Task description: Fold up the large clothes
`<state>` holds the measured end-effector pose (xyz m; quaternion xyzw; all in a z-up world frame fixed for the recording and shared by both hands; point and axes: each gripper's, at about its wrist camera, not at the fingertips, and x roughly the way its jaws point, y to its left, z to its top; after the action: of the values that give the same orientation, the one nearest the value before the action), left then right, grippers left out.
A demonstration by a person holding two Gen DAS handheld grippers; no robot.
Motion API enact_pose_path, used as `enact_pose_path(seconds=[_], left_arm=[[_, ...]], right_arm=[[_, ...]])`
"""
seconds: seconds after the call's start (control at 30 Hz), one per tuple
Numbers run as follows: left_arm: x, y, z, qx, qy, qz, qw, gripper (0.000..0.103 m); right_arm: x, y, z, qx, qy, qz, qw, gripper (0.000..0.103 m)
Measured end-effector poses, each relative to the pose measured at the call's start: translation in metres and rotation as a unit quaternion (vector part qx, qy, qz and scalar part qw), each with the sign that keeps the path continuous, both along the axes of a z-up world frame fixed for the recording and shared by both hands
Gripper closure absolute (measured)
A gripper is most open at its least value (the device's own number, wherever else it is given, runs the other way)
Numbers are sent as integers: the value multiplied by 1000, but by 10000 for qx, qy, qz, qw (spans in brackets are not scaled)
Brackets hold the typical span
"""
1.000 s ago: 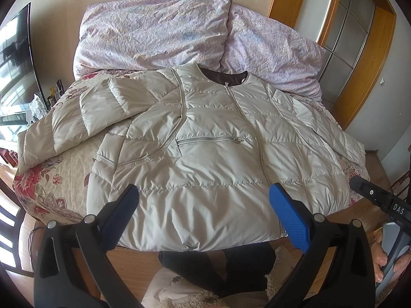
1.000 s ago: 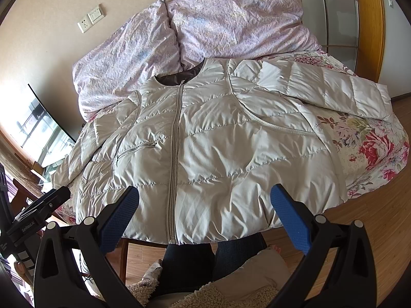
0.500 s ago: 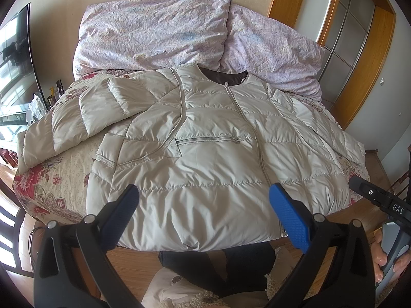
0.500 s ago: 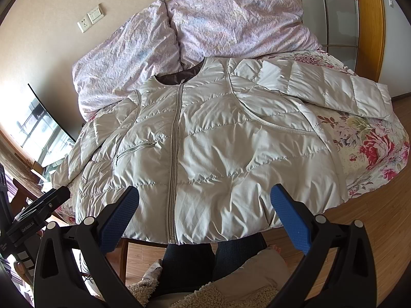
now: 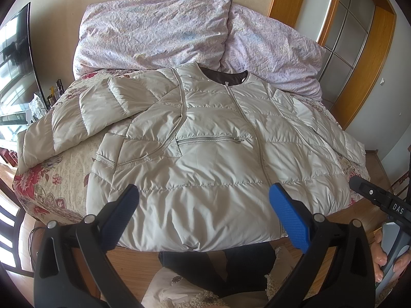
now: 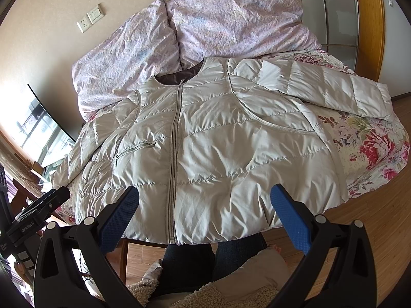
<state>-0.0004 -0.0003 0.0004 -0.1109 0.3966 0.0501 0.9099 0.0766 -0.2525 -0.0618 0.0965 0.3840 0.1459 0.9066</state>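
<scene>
A large beige quilted puffer jacket (image 5: 205, 159) lies flat, front up and zipped, on a floral-covered table (image 5: 51, 179). Its hem hangs over the near edge. One sleeve (image 5: 77, 118) stretches out to the left in the left wrist view; the other sleeve (image 6: 334, 89) stretches right in the right wrist view, where the jacket (image 6: 218, 154) fills the middle. My left gripper (image 5: 205, 213) is open and empty, held above the hem. My right gripper (image 6: 205, 213) is open and empty, also above the hem near the zipper's lower end.
Two lilac pillows (image 5: 159, 30) lean against the wall behind the jacket's collar. A TV screen (image 5: 15, 59) stands at the left. A wooden door frame (image 5: 364, 51) is at the right. The person's dark-trousered legs (image 6: 190, 261) are below the table edge, over wooden floor (image 6: 380, 225).
</scene>
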Motion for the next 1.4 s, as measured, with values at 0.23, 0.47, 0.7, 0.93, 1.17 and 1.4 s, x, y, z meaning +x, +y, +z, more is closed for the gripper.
enact_pose_path(seconds=[0.23,0.47,0.7,0.93,1.17,1.4], left_arm=[[0,0,0,-2,3,2,10000,2],[0,0,0,1,2,-2,10000,2],[-1,1,3,-8,28,2,10000,2],[20,9,-10,-26,147,33,9999,2],[46,22,-26,-230,375,50,9990,2],[73,41,-50,-946,638,-132,9934,2]], right_arm=[[1,0,-1,3,6,-3,10000,1],[1,-1,-1,7,16,-4,10000,1],[4,1,-1,-20,34,-29,10000,1],[30,-4,-6,-34,168,-208,9996,1],[66,-56,-12,332,-347,-1017,9937,1],[117,-189,-39,1417,72,-2894,9466,1]])
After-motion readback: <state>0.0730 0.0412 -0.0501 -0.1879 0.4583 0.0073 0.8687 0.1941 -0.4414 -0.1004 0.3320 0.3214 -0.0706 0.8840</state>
